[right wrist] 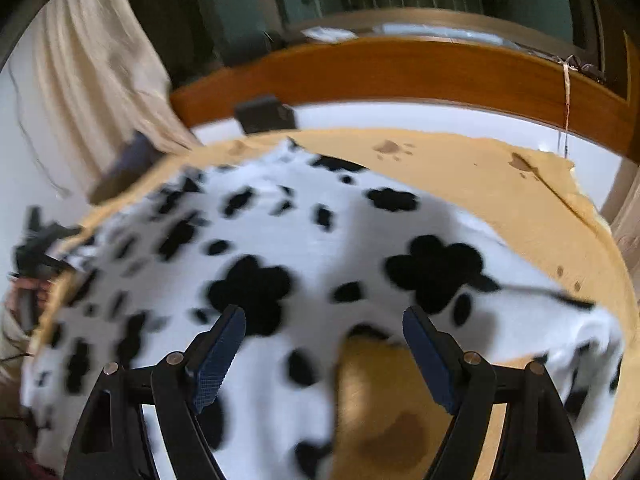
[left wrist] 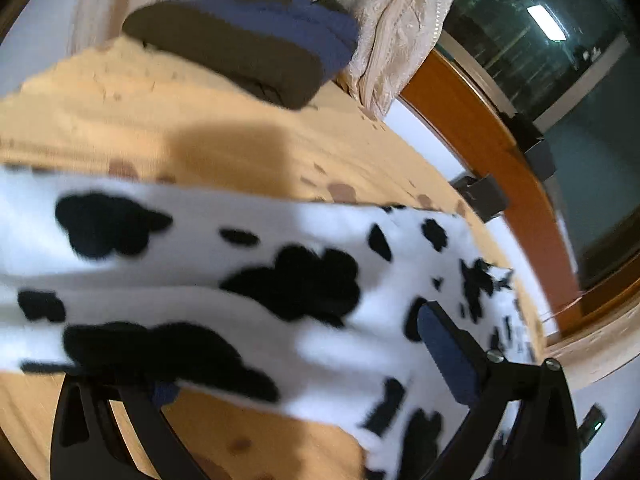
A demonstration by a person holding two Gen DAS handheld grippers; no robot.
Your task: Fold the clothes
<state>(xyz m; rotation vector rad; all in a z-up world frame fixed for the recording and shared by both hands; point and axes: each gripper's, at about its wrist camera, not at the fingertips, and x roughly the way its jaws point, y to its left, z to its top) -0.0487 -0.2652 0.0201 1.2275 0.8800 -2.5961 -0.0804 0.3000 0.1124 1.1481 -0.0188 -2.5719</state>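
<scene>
Left wrist view: cow-print garment (left wrist: pixel 248 280), white w/ black blotches, drapes across left gripper (left wrist: pixel 304 356); fabric covers one finger, so can't tell jaw gap or whether it's gripped. Only this view shows folded clothes stack (left wrist: pixel 256 40), brown + blue, at far end of tan bed cover (left wrist: pixel 192 128), by cream curtain (left wrist: pixel 396 20).

Right wrist view: right gripper (right wrist: pixel 324 348) jaws wide apart, nothing held, over garment lying spread on cover. Only here: wooden headboard (right wrist: pixel 400 68) full width.
</scene>
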